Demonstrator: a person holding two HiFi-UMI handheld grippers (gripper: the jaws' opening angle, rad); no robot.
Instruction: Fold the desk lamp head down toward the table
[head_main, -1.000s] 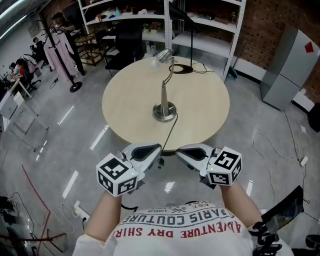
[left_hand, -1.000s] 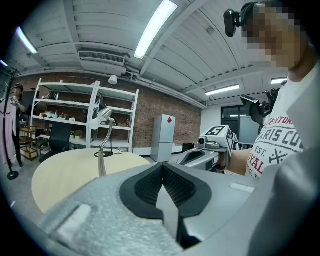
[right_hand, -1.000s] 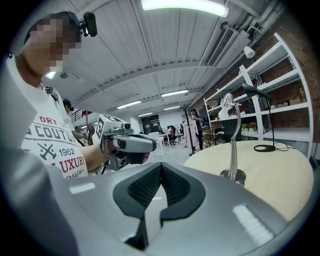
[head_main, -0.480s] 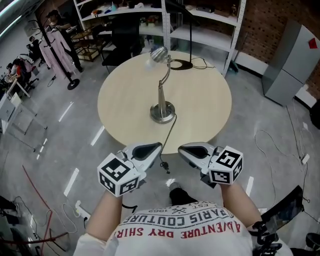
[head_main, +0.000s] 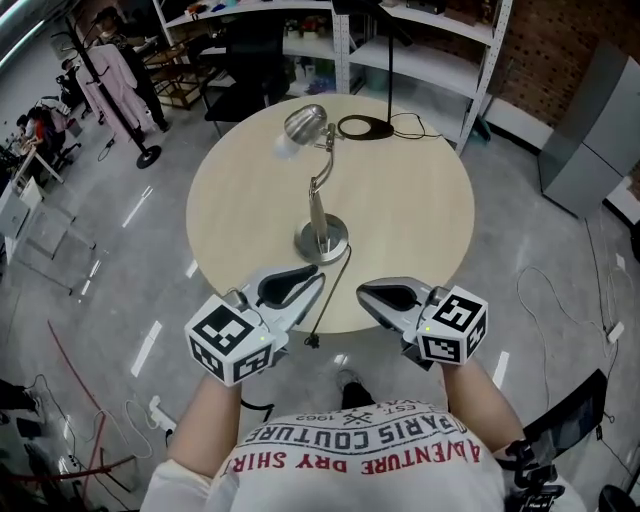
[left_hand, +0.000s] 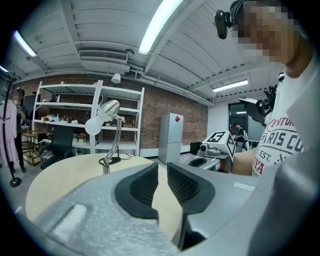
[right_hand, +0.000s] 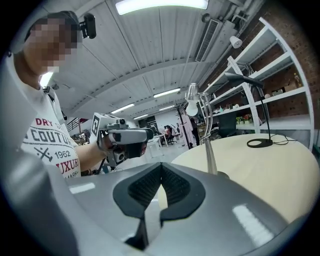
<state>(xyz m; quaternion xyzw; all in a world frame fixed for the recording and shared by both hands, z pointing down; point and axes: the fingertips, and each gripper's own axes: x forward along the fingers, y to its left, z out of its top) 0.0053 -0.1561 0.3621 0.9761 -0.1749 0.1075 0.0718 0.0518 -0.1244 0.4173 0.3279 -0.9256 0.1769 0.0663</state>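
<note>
A silver desk lamp stands upright on the round beige table (head_main: 230, 200), with its base (head_main: 322, 240) near the front edge. Its neck rises to the head (head_main: 305, 123), which points left. In the left gripper view the head (left_hand: 102, 114) shows with its white bulb; in the right gripper view the head (right_hand: 192, 102) tops the stem. My left gripper (head_main: 318, 277) (left_hand: 162, 167) is over the table's front edge, short of the base. Its jaws have just been opening; a narrow gap shows, with nothing in it. My right gripper (head_main: 364, 293) (right_hand: 161, 167) is shut and empty beside it.
The lamp's cord (head_main: 330, 300) hangs over the table's front edge between the grippers. A thin black lamp with a ring base (head_main: 363, 127) stands at the table's back. White shelving (head_main: 430, 50) lies behind, a clothes rack (head_main: 110, 80) far left, a grey cabinet (head_main: 590, 130) right.
Both grippers have moved forward to the table's front edge, and the lamp sits nearer in view. The left jaws have parted slightly; the right jaws stay shut.
</note>
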